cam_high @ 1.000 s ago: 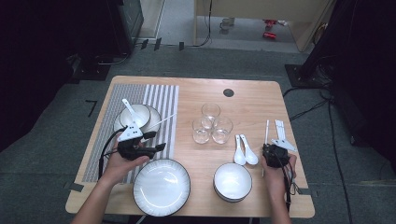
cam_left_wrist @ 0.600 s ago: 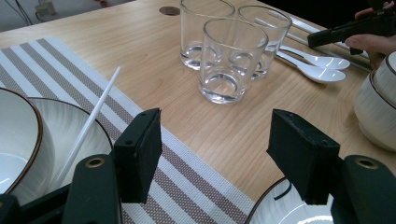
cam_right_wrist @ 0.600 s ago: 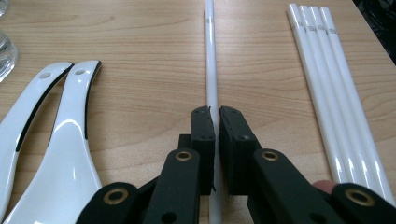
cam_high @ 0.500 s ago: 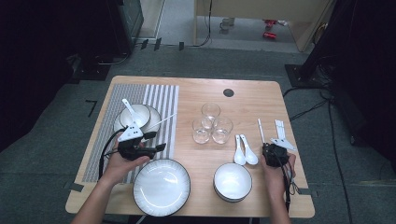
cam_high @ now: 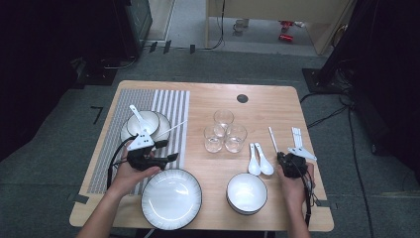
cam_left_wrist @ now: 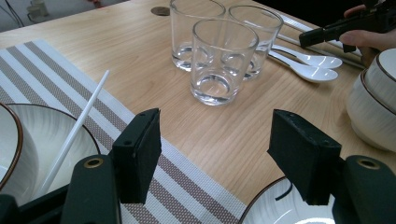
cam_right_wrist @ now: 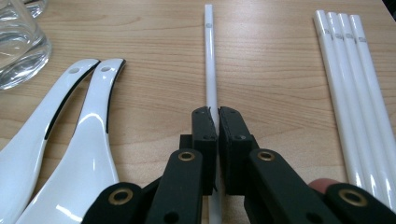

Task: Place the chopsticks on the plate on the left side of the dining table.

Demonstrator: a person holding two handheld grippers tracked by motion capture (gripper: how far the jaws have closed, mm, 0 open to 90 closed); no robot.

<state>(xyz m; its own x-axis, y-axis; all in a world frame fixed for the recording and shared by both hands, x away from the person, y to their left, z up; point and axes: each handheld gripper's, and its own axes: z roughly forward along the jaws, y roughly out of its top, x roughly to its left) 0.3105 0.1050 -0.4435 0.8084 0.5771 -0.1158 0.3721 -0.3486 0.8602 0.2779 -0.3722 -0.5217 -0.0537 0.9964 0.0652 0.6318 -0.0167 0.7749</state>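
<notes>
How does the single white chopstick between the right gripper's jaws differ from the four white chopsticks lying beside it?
The single white chopstick is clamped by the right gripper; the four white chopsticks are touched by no gripper. The single one lies apart, near the white spoons; the four lie packed side by side. All are white, slim and parallel on the wooden table.

I'm looking down into what seems a lab or studio, not a home: a lone wooden table (cam_high: 208,99) is standing on grey carpet (cam_high: 59,148), cables (cam_high: 341,111) are trailing past its right edge, and dark equipment racks (cam_high: 126,25) are looming beyond its far left corner.
</notes>
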